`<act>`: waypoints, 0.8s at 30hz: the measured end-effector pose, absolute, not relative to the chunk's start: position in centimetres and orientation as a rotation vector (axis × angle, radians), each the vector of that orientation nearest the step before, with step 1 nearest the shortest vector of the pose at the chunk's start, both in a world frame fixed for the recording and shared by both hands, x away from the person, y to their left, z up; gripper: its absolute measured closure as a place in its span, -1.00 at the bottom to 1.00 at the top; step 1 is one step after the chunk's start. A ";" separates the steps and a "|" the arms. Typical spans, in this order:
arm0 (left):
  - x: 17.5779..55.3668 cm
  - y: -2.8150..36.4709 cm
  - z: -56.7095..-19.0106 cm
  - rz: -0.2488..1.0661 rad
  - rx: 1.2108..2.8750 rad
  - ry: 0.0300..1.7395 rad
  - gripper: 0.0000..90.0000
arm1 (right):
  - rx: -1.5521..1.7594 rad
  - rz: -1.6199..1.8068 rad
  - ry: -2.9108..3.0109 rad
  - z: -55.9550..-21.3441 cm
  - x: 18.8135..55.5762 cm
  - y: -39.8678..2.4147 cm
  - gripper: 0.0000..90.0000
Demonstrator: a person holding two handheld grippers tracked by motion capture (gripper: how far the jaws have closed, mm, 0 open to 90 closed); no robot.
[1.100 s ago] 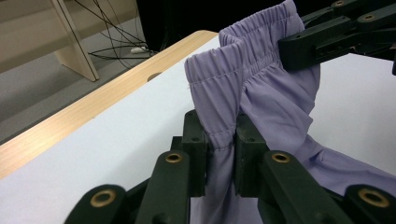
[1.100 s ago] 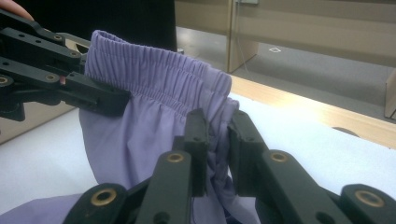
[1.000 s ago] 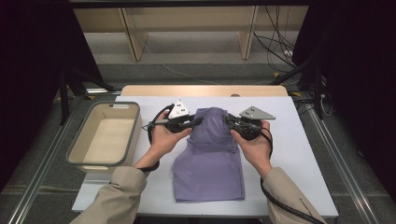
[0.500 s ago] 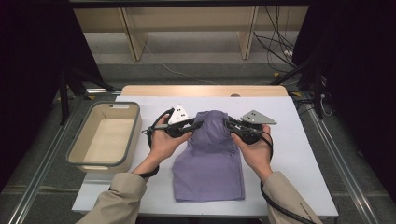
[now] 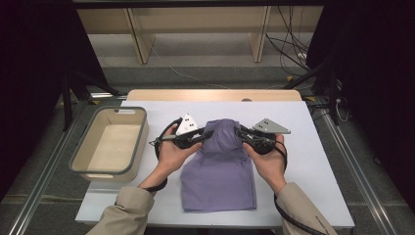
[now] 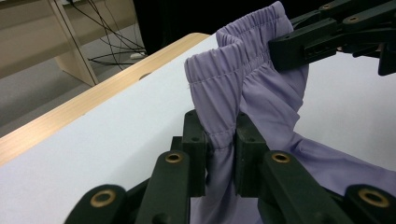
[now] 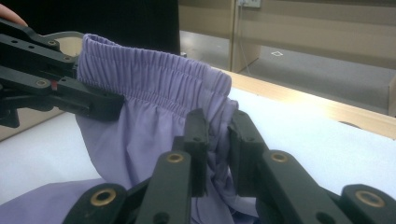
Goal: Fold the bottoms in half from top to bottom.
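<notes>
A purple garment (image 5: 220, 171) with a gathered elastic waistband lies lengthwise on the white table (image 5: 313, 161). Its waistband end is lifted off the surface between the two grippers. My left gripper (image 5: 208, 134) is shut on the left side of the waistband (image 6: 233, 65), and the cloth is pinched between its pads (image 6: 219, 126). My right gripper (image 5: 240, 133) is shut on the right side, with bunched fabric between its jaws (image 7: 217, 126). The waistband (image 7: 154, 70) stretches loosely from one gripper to the other. Each gripper view shows the other gripper (image 6: 303, 44) (image 7: 88, 102) clamped on the band.
A beige bin with a grey rim (image 5: 78, 156) stands empty at the table's left edge. A wooden strip (image 5: 210, 94) runs along the far edge of the table. Beyond it are shelf legs (image 5: 139, 44) and loose cables (image 5: 288, 44) on the floor.
Both grippers have drifted slightly toward the person with the waistband still held. The grips are the same.
</notes>
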State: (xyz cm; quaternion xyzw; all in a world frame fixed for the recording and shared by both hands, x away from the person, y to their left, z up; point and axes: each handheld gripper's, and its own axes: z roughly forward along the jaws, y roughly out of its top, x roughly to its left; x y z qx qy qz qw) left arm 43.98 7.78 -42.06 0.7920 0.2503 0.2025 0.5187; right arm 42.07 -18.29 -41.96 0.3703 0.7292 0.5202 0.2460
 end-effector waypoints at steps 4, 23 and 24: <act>43.9 7.8 -42.2 0.481 1.899 0.611 0.72 | 1.012 1.421 1.993 -42.1 42.0 -18.3 0.77; 43.1 7.8 -42.0 0.473 1.887 0.617 0.72 | 1.012 1.440 1.988 -42.0 41.2 -18.4 0.76; 43.0 7.9 -42.0 0.471 1.884 0.619 0.72 | 1.012 1.441 1.988 -42.0 41.1 -18.5 0.76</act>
